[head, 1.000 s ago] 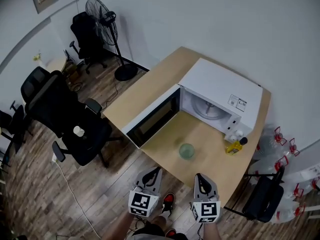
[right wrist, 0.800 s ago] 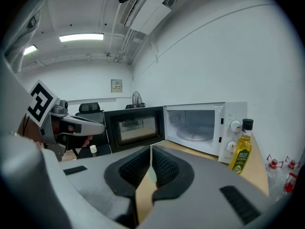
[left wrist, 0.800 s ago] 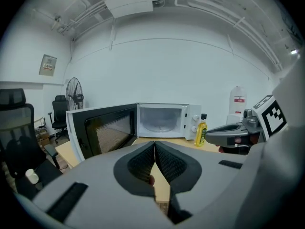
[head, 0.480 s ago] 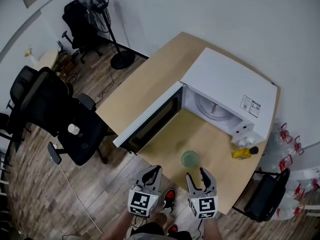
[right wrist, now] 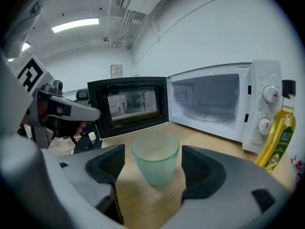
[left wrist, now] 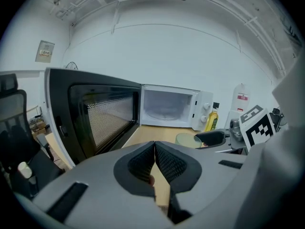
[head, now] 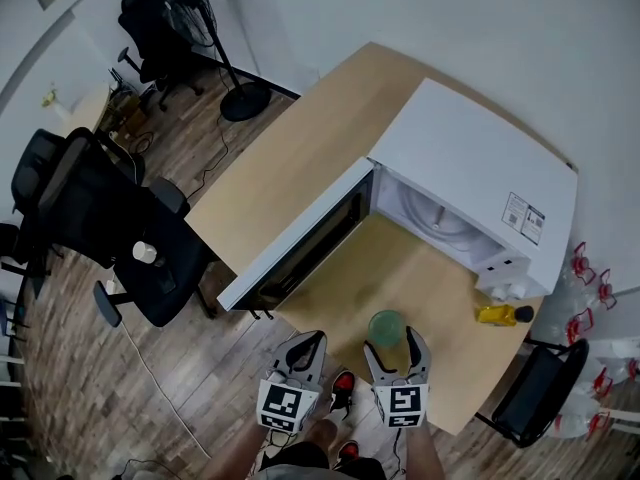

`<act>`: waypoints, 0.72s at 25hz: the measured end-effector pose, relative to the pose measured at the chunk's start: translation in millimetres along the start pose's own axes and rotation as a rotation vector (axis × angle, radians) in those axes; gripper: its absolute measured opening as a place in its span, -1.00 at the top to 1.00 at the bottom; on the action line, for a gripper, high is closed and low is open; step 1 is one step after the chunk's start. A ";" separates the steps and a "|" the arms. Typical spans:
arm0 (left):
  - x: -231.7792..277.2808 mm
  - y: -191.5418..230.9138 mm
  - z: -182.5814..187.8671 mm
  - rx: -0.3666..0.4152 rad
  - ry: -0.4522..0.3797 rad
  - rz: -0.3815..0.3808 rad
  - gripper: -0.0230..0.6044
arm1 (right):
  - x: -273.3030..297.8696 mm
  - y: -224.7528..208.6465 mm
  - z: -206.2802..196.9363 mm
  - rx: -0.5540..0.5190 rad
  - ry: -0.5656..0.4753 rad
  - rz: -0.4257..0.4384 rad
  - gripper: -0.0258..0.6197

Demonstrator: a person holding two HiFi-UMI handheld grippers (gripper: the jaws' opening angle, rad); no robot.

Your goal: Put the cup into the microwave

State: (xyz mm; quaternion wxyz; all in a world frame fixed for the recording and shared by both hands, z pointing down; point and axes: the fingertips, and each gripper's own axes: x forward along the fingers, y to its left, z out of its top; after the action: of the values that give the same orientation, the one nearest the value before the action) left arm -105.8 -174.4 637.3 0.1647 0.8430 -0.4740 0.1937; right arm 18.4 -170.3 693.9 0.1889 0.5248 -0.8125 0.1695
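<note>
Two claws: your right gripper [right wrist: 152, 168], jaws just opened wide, flanks the green cup [right wrist: 155, 157] without touching; your left gripper [left wrist: 155, 162] is closed, empty.

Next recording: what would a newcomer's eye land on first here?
The white microwave on the wooden table stands out first, its door swung wide open. In front of it a pale green cup stands upright between the jaws of the right gripper, which have just been opening and are clear of it. The left gripper beside it is shut and empty.
</note>
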 end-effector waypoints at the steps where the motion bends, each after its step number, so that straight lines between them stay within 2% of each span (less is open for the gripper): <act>1: 1.9 2.6 -1.5 -0.001 0.005 0.003 0.85 | 3.3 0.1 -1.6 0.001 0.004 -0.001 -0.18; 18: 11.5 18.6 -7.0 -0.009 0.018 0.016 0.85 | 21.4 -8.1 -1.5 0.047 -0.033 -0.022 -0.17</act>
State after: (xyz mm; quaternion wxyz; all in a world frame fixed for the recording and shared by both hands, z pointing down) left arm -117.5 -188.8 650.7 0.1713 0.8367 -0.4801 0.2001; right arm 17.9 -189.7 706.3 0.1650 0.5406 -0.8055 0.1778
